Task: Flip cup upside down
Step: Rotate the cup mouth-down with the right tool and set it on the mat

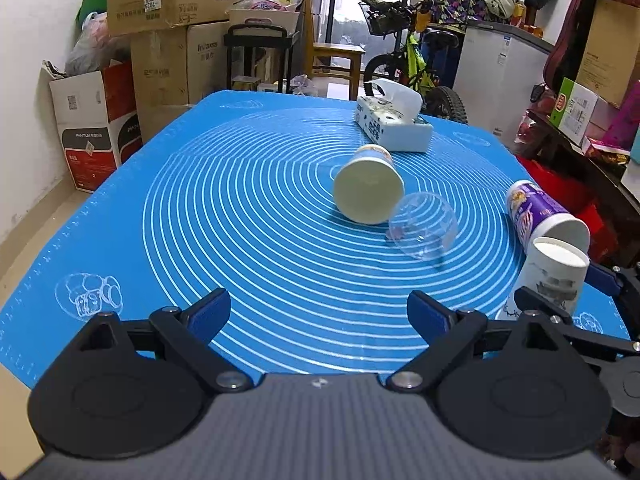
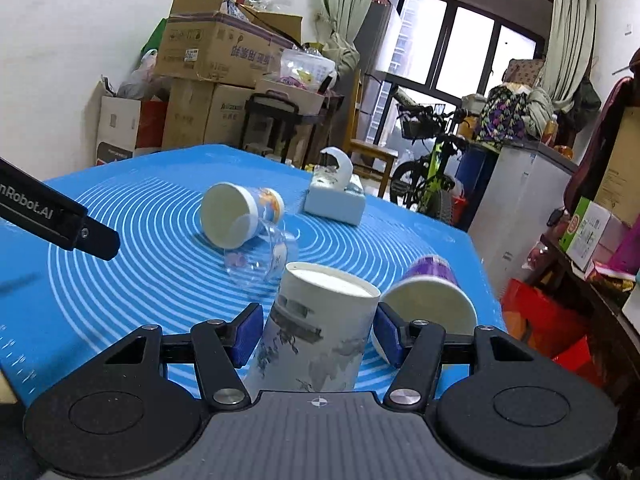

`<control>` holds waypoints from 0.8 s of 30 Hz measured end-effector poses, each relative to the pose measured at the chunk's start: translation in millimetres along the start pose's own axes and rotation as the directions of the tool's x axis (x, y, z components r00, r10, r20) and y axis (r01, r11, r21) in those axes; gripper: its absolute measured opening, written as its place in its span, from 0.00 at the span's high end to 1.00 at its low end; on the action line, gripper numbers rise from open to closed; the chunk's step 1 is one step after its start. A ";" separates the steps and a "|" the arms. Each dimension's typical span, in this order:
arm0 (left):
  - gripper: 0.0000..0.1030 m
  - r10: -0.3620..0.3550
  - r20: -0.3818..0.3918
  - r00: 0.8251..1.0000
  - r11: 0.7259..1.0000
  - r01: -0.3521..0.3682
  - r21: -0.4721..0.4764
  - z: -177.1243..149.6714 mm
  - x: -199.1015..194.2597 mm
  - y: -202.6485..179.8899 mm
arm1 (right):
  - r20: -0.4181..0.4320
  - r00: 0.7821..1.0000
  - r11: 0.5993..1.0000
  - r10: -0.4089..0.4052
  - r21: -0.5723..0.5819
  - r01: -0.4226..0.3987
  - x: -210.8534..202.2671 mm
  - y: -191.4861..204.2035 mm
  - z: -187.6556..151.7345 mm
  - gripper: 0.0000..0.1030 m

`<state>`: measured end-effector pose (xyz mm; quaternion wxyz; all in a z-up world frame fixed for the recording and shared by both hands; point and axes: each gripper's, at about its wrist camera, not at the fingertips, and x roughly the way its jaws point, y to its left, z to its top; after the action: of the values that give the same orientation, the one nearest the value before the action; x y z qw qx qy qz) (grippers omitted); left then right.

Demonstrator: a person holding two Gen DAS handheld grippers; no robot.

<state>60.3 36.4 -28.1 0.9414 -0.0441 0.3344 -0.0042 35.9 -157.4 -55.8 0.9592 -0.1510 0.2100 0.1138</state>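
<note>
Left wrist view: my left gripper hangs over the near edge of the blue mat, its jaws wide apart with nothing between them. At the mat's near right corner my right gripper is at the white printed cup, which stands with its closed base upward. A paper cup lies on its side near the mat's middle, mouth toward the camera, with a clear plastic cup tipped over and touching it. A purple cup lies on its side by the right edge, just behind the white printed cup. A tissue box sits toward the far right edge.

Right wrist view: I see the blue fingers of my right gripper on either side of the white printed cup; whether the pads press its wall I cannot tell. The cup's wider mouth end is down on the mat and leans slightly. The purple cup lies just to its right; the paper cup and clear plastic cup lie nearer the middle, the tissue box at the far edge.
</note>
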 end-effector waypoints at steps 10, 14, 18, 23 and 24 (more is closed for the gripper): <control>0.08 -0.031 -0.014 0.999 0.999 0.031 0.023 -8.7 -7.2 -10.9 | -0.054 0.998 0.997 0.036 0.068 -0.032 -7.7 -11.3 -4.5 0.38; 0.08 -0.035 -0.002 0.999 0.999 0.035 0.037 -10.7 -14.9 -15.4 | -0.053 0.997 0.993 0.064 0.102 -0.058 -16.0 -16.0 -3.5 0.26; 0.08 -0.054 0.010 0.998 0.997 0.054 0.055 -14.6 -26.9 -23.8 | -0.061 0.995 0.988 0.074 0.143 -0.065 -32.3 -23.1 -6.2 0.22; 0.08 -0.076 0.013 0.997 0.993 0.074 0.091 -27.0 -43.0 -41.2 | -0.105 0.990 0.972 0.099 0.225 -0.073 -57.2 -35.7 -20.0 0.21; 0.08 -0.080 0.013 0.997 0.992 0.078 0.100 -30.0 -45.7 -45.1 | -0.116 0.988 0.968 0.105 0.239 -0.074 -62.9 -38.3 -23.7 0.21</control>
<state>6.9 -9.2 -18.7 0.9443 -0.0103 0.3237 -0.0576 -17.8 -210.6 -39.6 0.9488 -0.0342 0.2897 0.1215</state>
